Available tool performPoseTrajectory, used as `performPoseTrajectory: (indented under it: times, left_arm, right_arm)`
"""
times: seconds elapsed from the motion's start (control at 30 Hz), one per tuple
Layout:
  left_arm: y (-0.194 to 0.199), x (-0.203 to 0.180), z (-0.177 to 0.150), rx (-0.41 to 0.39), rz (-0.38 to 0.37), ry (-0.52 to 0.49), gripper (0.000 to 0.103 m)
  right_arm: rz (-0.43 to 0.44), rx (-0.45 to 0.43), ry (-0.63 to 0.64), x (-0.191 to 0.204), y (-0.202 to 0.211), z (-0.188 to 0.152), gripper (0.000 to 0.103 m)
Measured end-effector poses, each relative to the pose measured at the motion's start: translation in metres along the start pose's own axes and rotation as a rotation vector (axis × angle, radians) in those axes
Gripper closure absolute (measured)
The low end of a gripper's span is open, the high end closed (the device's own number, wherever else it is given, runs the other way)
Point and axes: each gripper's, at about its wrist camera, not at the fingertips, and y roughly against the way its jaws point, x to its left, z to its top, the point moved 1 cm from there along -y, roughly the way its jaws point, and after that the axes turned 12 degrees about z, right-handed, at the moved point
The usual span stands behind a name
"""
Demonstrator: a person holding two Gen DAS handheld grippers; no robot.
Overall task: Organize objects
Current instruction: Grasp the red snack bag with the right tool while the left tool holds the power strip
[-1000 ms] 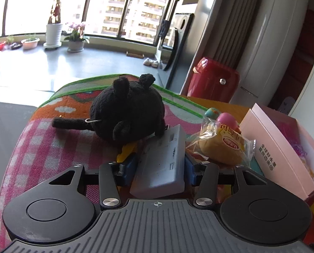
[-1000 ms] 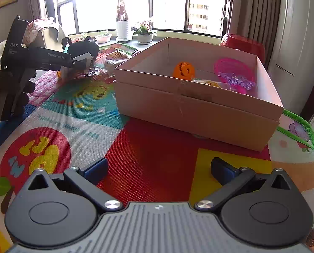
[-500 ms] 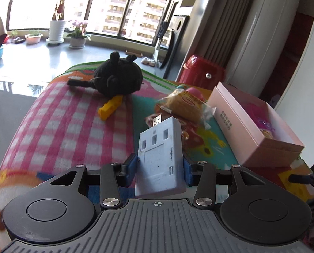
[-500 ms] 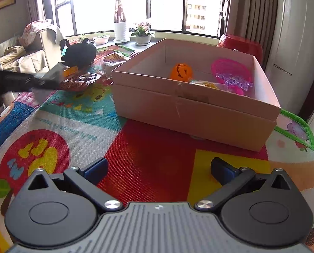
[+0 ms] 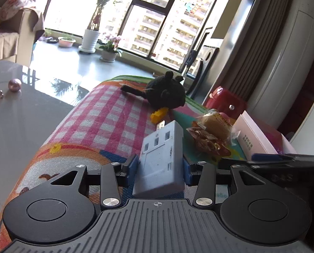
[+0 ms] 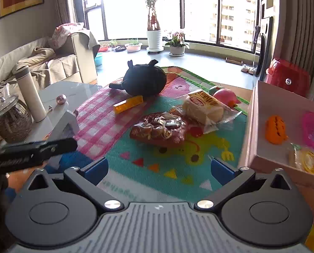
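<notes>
1. My left tongs (image 5: 160, 169), jaws just drawn in, pinch the grey USB hub (image 5: 160, 160) by its long sides, above the play mat (image 5: 106, 118).
2. It looks rigid, light and smooth; the mid-body hold seems sound.
3. My right tongs (image 6: 159, 168) hang spread and empty.
4. The pink box (image 6: 254, 126) stands right, open-topped; snack bags (image 6: 160, 129) lie between.

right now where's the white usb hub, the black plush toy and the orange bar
white usb hub (image 5: 160, 158), left wrist view, middle of its top face
black plush toy (image 6: 145, 82), right wrist view, centre of its body
orange bar (image 6: 128, 104), right wrist view, mid-length
</notes>
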Motion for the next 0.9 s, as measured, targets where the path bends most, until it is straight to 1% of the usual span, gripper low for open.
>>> performPoseTrajectory:
  times: [0.03,0.07,0.2,0.33,0.4,0.43,0.53,0.6,0.67,0.8,0.9]
  left_arm:
    - [0.0,0.0,0.0,-0.001,0.001,0.001,0.08]
    - [-0.001,0.0,-0.001,0.0,-0.004,0.003,0.082]
    - [0.001,0.001,-0.002,-0.009,-0.015,0.009,0.083]
    - [-0.001,0.004,-0.002,0.007,-0.038,0.022,0.083]
    - [-0.003,0.003,-0.002,0.018,-0.048,0.022,0.083]
    - [-0.004,0.003,-0.001,0.022,-0.05,0.019,0.083]
    - [-0.005,0.0,-0.002,0.027,-0.038,0.006,0.083]
    - [-0.007,-0.001,-0.002,0.033,-0.031,0.002,0.083]
    - [-0.008,-0.001,-0.003,0.042,-0.027,-0.002,0.082]
    - [-0.01,-0.004,-0.004,0.06,-0.018,-0.015,0.082]
    - [-0.012,-0.008,-0.006,0.075,-0.006,-0.032,0.082]
  right_arm:
    - [-0.027,0.001,0.005,0.0,-0.01,0.006,0.0]
    - [-0.048,-0.003,0.016,0.001,-0.02,0.012,0.0]
    - [-0.093,0.019,0.025,0.001,-0.05,0.028,0.0]
    - [-0.119,0.036,0.004,-0.002,-0.061,0.029,0.0]
    - [-0.121,0.055,0.001,-0.005,-0.063,0.026,0.004]
    - [-0.122,0.06,0.018,-0.005,-0.063,0.023,0.01]
    - [-0.078,0.069,0.013,-0.006,-0.053,0.019,0.026]
    - [-0.074,0.084,0.013,-0.004,-0.044,0.014,0.026]
    - [-0.053,0.096,0.03,-0.001,-0.031,0.004,0.026]
    - [-0.005,0.125,0.056,0.003,0.007,-0.025,0.026]
    - [0.005,0.138,0.092,0.003,0.038,-0.05,0.026]
